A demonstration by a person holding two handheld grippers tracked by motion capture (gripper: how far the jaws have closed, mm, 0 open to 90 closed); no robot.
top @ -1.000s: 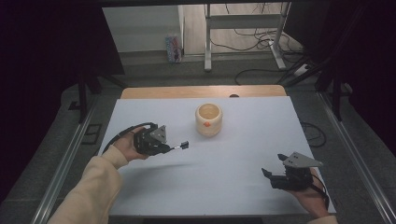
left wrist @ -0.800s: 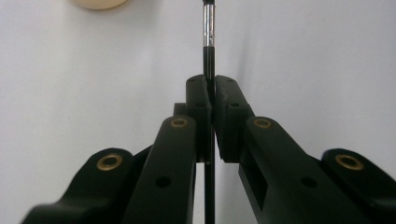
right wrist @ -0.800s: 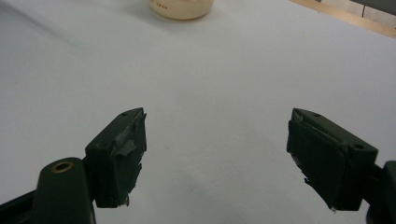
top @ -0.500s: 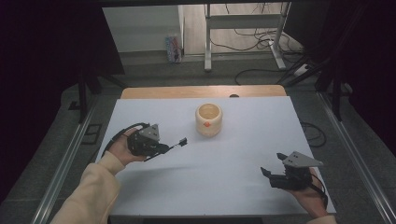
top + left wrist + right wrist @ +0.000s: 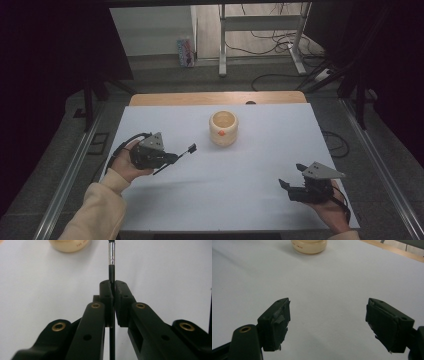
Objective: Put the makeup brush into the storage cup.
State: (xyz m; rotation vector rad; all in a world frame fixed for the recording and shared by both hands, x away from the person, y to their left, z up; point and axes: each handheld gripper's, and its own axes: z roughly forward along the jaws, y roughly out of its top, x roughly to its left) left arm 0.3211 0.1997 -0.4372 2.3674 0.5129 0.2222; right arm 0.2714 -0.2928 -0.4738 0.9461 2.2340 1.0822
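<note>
High view: a person works at a white surface (image 5: 260, 165) with a tool in each hand; a cream pot (image 5: 223, 128) stands near the far middle.
Left tool (image 5: 172, 158): clenched on a thin black brush (image 5: 181, 154), with its tip pointing toward the pot.
Left gripper view: the pads (image 5: 106, 293) press on the black handle just below the silver collar, and the pot's base shows at the top left.
Right tool (image 5: 292, 180): released, resting at the near right corner, well apart from the pot.
Right gripper view: both pads (image 5: 277, 317) stand wide with bare surface between them.
Change: the left hand sits further left and nearer the person than a second ago, so the brush tip is further from the pot; the right hand has not shifted.
Meaning: the brush looks to be drawn back clear of the pot, perhaps to be set down or re-aimed.
</note>
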